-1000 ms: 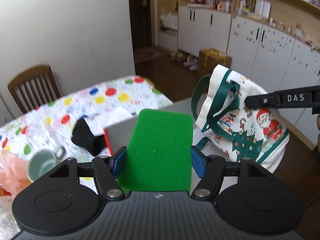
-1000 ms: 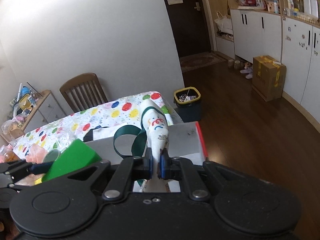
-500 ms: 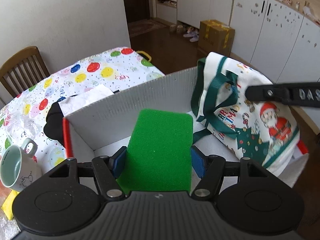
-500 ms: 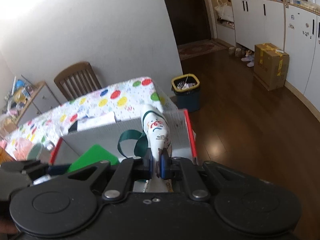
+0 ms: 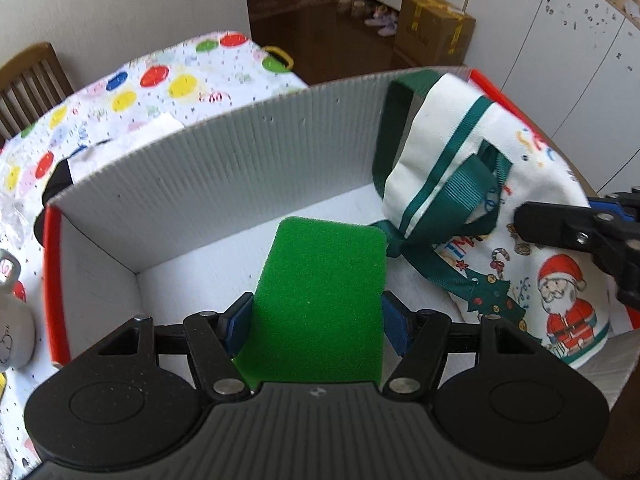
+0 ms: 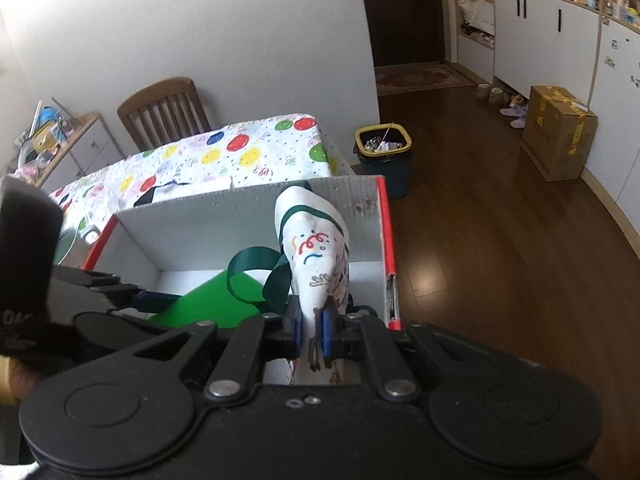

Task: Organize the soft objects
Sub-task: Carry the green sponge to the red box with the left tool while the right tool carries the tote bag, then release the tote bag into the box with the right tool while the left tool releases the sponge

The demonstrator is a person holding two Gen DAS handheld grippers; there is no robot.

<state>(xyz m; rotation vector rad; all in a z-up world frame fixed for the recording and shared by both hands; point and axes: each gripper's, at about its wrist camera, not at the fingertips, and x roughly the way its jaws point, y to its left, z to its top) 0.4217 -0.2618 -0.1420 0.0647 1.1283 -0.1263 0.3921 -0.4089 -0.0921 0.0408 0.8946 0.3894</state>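
The green sponge is being pinched by the left gripper over the box floor, while the Christmas tote bag is being clamped by the right gripper along the box's right wall. Release is being called for next, likely.

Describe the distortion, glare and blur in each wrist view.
Left wrist view: fisheye bows the grey corrugated box wall; the green foam sponge is sharp; the Santa-print tote bag is slightly soft. Right wrist view: dark corner vignetting, window glare on the dark wooden floor, bent wall edge.
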